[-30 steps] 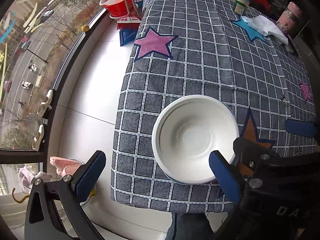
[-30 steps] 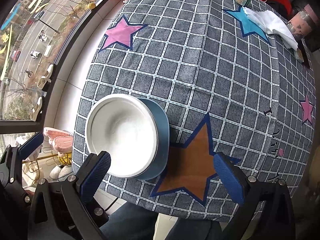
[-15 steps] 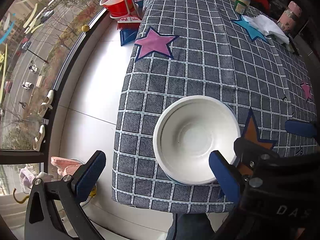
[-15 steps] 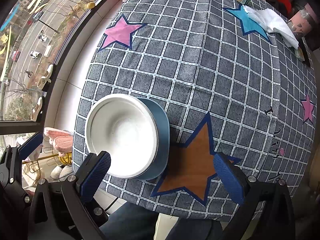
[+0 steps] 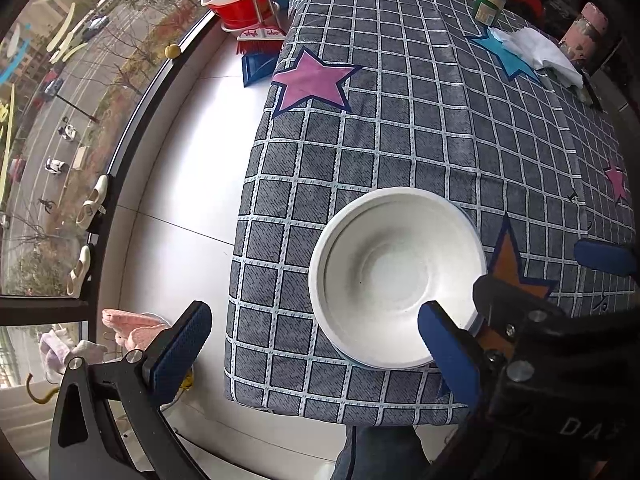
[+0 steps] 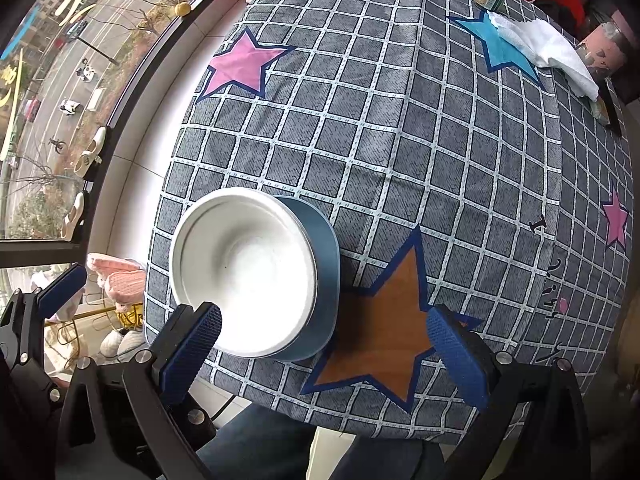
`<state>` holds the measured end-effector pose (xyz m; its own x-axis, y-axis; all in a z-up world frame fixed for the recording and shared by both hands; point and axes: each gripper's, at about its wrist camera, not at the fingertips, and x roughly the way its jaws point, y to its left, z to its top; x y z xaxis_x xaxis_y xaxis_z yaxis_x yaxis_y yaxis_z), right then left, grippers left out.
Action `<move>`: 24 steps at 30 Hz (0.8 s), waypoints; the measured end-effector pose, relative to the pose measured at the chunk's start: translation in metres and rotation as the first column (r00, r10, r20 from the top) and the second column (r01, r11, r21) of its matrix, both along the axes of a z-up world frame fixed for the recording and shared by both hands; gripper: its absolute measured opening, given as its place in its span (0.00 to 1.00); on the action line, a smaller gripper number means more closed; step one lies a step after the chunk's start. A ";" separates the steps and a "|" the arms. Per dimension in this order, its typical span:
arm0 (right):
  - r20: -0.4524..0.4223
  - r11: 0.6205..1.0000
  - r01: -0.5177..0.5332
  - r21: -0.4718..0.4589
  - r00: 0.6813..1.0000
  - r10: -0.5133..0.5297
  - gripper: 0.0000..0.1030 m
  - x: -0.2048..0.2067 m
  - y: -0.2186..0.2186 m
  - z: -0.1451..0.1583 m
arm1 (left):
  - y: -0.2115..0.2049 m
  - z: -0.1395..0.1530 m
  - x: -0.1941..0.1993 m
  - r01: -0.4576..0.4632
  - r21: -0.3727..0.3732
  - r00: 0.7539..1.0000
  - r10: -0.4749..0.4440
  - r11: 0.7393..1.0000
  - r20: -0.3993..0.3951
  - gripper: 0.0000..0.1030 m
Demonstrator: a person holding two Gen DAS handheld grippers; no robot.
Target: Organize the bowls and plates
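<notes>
White bowl [image 6: 244, 276] nested in blue plate [image 6: 326, 248] near tabletop [image 6: 400, 152] front edge. Left tool [image 5: 312, 340] spread wide, empty. Right tool [image 6: 324, 344] spread, empty.

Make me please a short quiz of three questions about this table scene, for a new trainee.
1. True or false: the white bowl sits on the blue plate.
2. Which star patch lies beside the plate? A) pink B) orange C) teal
3. Fill in: both the left tongs and the right tongs are ____.

Key: 1 true. 2 B, the orange star. 3 open, holding nothing.
</notes>
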<state>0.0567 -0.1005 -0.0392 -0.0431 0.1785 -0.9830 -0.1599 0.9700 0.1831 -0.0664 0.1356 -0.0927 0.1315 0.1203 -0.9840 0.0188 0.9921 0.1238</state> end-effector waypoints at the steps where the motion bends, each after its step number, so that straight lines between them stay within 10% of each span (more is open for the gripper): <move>1: 0.000 1.000 -0.001 0.000 1.000 0.001 1.00 0.000 0.000 0.000 | -0.001 0.000 0.001 0.001 0.001 1.000 -0.001 1.000 0.001 1.00; 24: -0.002 1.000 -0.007 0.001 1.000 0.007 1.00 -0.001 0.000 0.000 | -0.004 0.002 0.000 0.008 0.004 1.000 -0.008 1.000 0.007 1.00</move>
<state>0.0555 -0.1008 -0.0388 -0.0469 0.1792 -0.9827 -0.1666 0.9686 0.1846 -0.0659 0.1319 -0.0908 0.1394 0.1226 -0.9826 0.0262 0.9915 0.1274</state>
